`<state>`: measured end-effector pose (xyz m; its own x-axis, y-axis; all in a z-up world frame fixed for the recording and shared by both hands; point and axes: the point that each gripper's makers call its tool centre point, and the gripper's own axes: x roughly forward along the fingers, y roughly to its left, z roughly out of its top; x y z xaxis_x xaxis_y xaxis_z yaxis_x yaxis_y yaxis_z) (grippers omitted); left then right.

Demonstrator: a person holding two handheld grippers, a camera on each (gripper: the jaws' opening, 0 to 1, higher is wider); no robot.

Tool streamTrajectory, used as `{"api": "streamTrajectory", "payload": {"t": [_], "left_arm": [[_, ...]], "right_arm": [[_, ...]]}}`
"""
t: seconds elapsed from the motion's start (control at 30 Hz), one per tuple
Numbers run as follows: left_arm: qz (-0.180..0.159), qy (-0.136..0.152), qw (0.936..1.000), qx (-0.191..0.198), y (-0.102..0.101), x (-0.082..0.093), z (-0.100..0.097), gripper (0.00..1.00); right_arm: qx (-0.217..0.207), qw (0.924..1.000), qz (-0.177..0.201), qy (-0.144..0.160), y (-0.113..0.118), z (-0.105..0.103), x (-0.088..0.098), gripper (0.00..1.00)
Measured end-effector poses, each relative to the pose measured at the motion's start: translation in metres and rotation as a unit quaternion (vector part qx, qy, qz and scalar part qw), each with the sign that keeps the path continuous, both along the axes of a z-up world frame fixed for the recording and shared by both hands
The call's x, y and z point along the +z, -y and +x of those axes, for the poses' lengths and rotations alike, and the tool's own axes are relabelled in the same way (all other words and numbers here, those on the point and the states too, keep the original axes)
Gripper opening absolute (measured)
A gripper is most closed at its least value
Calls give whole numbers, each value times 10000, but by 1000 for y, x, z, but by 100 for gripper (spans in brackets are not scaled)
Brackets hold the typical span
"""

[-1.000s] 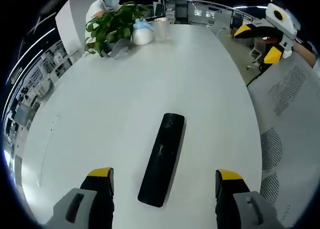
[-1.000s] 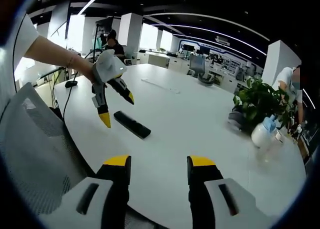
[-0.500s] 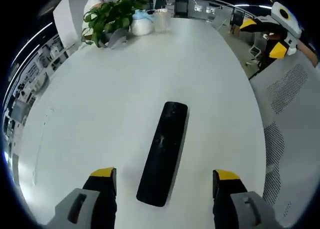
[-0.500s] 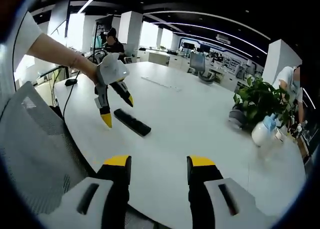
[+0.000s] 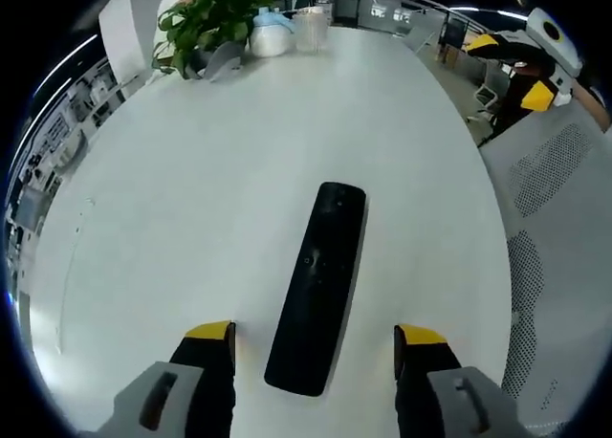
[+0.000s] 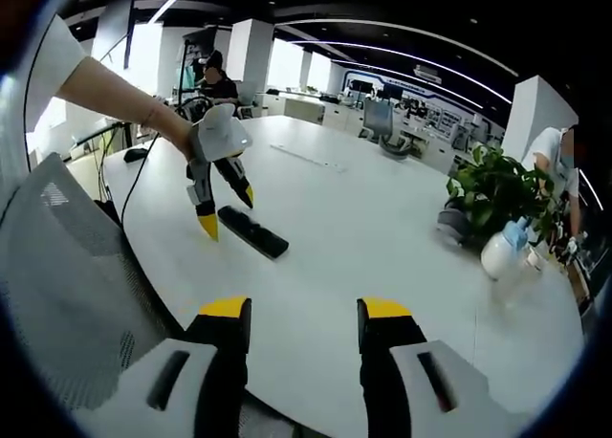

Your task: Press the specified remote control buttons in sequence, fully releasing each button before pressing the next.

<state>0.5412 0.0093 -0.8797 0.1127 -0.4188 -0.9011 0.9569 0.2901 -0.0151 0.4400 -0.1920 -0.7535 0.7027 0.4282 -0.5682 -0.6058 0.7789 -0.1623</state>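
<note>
A long black remote control [image 5: 320,285] lies flat on the white oval table [image 5: 191,189], its length running away from me. My left gripper [image 5: 316,336] hovers over its near end, jaws open and straddling it without touching. In the right gripper view the left gripper [image 6: 228,211] points down just above the remote [image 6: 253,232], held by a person's hand. My right gripper [image 6: 304,309] stays open and empty near the table's edge, well away from the remote. It also appears in the left gripper view as the right gripper [image 5: 512,70], raised at the far right.
A potted plant [image 5: 206,22] and a white spray bottle [image 5: 271,38] stand at the table's far end; the same plant [image 6: 492,194] and bottle [image 6: 504,251] show in the right gripper view. A grey mesh chair [image 5: 559,218] sits beside the table. People sit in the background.
The left gripper has sunk closer to the remote and its jaws have narrowed a little. The right gripper and the remote have kept still.
</note>
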Motion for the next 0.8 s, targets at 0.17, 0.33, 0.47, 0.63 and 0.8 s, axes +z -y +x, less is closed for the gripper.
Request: {"api": "streamTrajectory", "payload": {"t": [0.17, 0.33, 0.47, 0.63, 0.8], "left_arm": [[-54, 24, 10000, -49, 2, 1, 0, 58], [-90, 41, 9999, -98, 2, 1, -1, 53], [-114, 60, 9998, -130, 0, 2, -3, 43], [-118, 91, 9998, -120, -3, 2, -4, 38], [-123, 104, 9998, -107, -4, 2, -4, 35]], "right_arm": [[13, 10000, -7, -5, -1, 0, -1, 45], [18, 10000, -1, -4, -1, 0, -1, 45], [26, 10000, -7, -3, -1, 0, -1, 45], [33, 10000, -10, -5, -2, 0, -1, 44], [68, 10000, -26, -29, -3, -1, -2, 44]]}}
